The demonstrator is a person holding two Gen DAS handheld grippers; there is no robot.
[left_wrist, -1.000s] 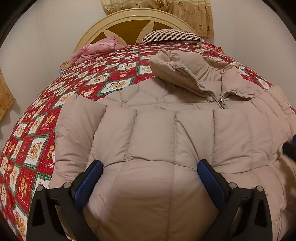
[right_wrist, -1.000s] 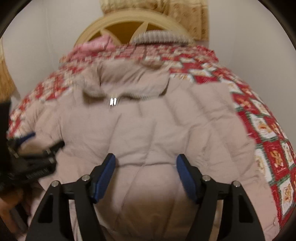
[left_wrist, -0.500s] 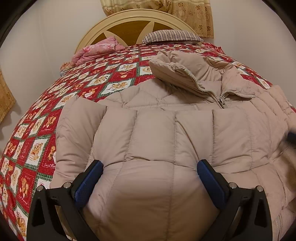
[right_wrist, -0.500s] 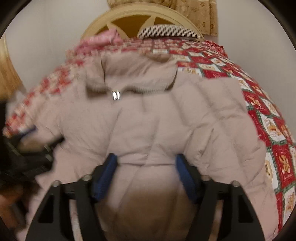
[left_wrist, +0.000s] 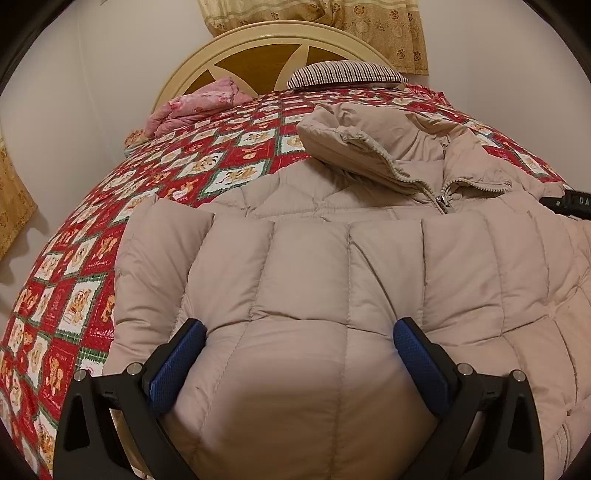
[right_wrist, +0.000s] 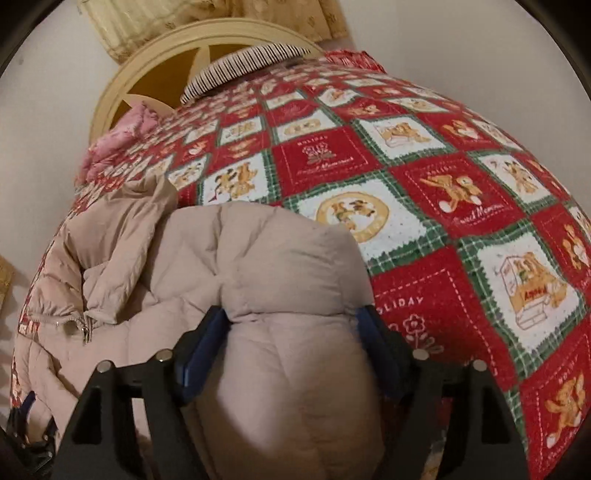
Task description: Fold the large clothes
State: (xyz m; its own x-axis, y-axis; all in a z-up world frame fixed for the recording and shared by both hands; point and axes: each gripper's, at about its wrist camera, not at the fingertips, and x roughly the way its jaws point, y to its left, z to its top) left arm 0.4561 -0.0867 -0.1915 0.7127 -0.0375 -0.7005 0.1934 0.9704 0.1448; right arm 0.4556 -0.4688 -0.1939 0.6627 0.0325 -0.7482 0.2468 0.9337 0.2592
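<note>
A beige puffer jacket (left_wrist: 332,266) lies spread across a bed covered by a red patchwork quilt (left_wrist: 92,258), its zipped collar (left_wrist: 373,155) toward the headboard (left_wrist: 280,40). At left, the left claw (left_wrist: 299,347) stands wide, its blue pads pressing either side of a bulging quilted fold of the jacket. At right, the right claw (right_wrist: 291,332), whose jaws have just been opening, straddles a puffed fold of the same jacket, pads against it.

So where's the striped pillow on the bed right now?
The striped pillow lies at the far end of the bed, against the cream headboard and right of the pink blanket in the left wrist view, beyond the beige jacket.
</note>
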